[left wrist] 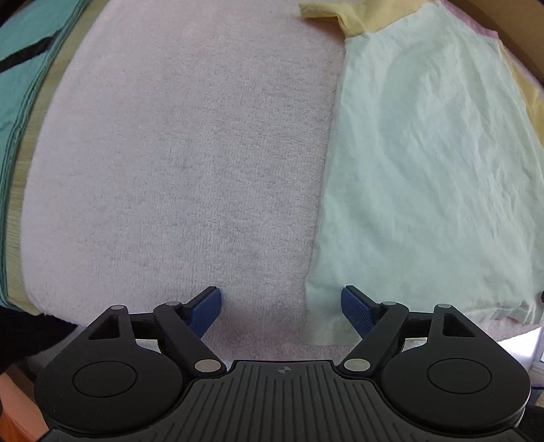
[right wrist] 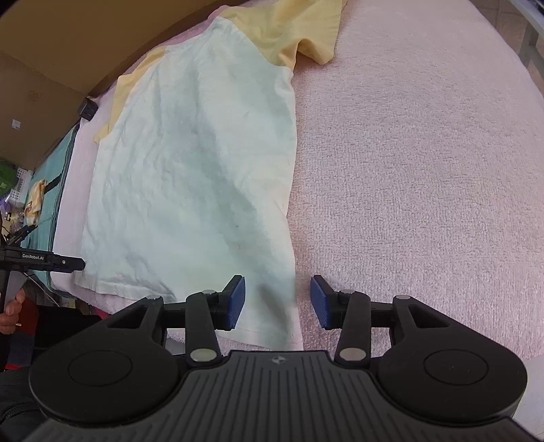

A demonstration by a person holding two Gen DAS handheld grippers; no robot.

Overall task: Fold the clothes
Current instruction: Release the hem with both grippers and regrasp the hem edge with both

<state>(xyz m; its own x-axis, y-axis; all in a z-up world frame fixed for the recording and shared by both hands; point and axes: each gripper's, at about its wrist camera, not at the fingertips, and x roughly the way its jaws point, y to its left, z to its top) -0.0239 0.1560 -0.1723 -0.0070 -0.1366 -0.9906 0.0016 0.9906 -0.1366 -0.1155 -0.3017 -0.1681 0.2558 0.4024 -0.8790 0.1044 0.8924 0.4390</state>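
Left wrist view: pink towel (left wrist: 176, 153) covers the desk, teal cloth (left wrist: 20, 68) along its edge.
T-shirt (right wrist: 190, 163): pale green, yellow sleeves, flat on the towel.
Left gripper (left wrist: 281, 311): jaws apart, nothing held.
Right gripper (right wrist: 277, 302): jaws apart, astride the shirt's hem corner.
Room: brown wall (right wrist: 68, 40) behind.

The pale mint T-shirt (right wrist: 190, 163) is thin, crinkled woven-looking cloth, matt, with soft yellow cloth sleeves (right wrist: 299, 30). Under it lies a pink towel (left wrist: 170, 153) of rough, looped terry pile. Each claw (left wrist: 281, 311) (right wrist: 277, 302) is matt black plastic with ribbed blue pads (left wrist: 205, 312) and small dull metal pivot pins.
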